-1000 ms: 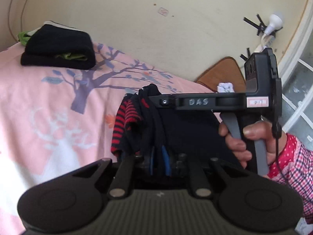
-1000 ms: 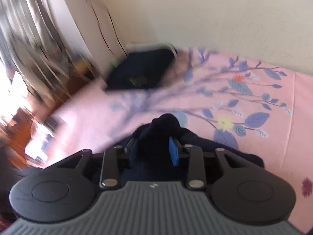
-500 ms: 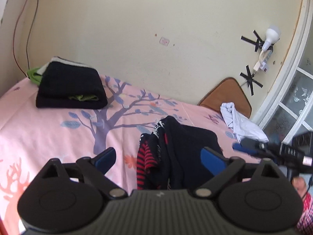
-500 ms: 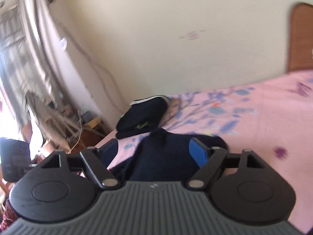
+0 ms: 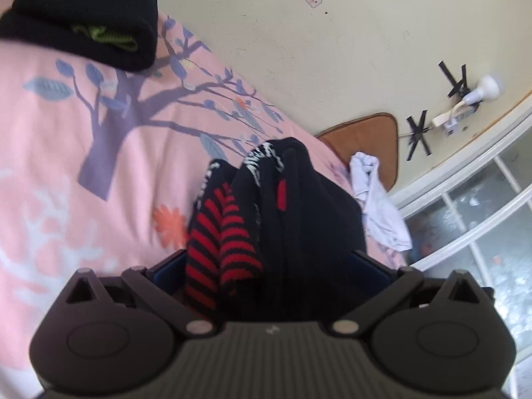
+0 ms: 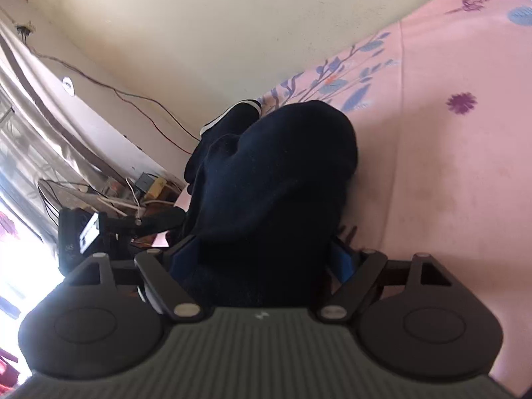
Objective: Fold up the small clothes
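my left gripper (image 5: 269,267) has just spread its jaws wide; the dark garment (image 5: 299,219) bunches between the blue pads (image 5: 369,264), which do not seem to press on it. soft knit, black, with a red-and-black striped sleeve (image 5: 219,242) and a white-lettered band. my right gripper (image 6: 262,259) has also been opening; the same garment's plain dark end (image 6: 276,179) heaps between its jaws, loose as far as i can tell. from that view the other handheld gripper shows at the left.

the garment lies on a pink bedsheet (image 5: 66,166), smooth cotton printed with a purple tree and an orange flower. farther back, a folded black stack (image 5: 83,23) with green trim. to the right, a crumpled white cloth (image 5: 379,209) beside a brown cushion (image 5: 369,136). behind, a matt cream wall (image 5: 332,50), a taped bulb (image 5: 487,88), a frosted window (image 5: 482,219).
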The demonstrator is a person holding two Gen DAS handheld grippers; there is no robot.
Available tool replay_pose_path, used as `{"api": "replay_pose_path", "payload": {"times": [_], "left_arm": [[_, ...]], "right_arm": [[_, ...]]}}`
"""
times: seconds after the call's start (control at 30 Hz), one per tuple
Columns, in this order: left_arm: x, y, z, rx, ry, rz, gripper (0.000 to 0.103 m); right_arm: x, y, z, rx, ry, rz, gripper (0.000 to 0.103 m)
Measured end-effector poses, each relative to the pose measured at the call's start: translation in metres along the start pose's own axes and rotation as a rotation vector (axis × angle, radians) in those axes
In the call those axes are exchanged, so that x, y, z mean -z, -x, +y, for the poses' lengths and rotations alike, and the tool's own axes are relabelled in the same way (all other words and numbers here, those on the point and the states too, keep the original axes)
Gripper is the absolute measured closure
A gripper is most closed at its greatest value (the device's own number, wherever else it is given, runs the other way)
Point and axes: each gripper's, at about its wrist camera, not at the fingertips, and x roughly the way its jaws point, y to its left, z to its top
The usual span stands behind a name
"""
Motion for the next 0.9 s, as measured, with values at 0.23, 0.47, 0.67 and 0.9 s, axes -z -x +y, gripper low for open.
{"api": "replay_pose_path", "payload": {"times": [0.23, 0.47, 0.67, 0.9], "left_arm": [[0.013, 0.003, -0.009, -0.014, -0.086, -0.043, 0.003], [0.013, 0.01, -0.002, -0.005, -0.058, -0.069, 0.006], [0.014, 0.004, -0.007, -0.021, -0.075, -0.068, 0.0], [0.011, 0.0, -0.012, -0.056, -0.101, -0.036, 0.0]], "right_arm": [[-0.005, -0.022, 0.033, 0.093, 0.146, 0.024, 0.022], [0.002, -0.015, 0.098, 0.154, 0.593, -0.036, 0.042], [-0.013, -0.013, 0.029, 0.062, 0.153, 0.015, 0.035], [0.0, 0.0, 0.008, -0.02, 0.015, 0.017, 0.025]]}}
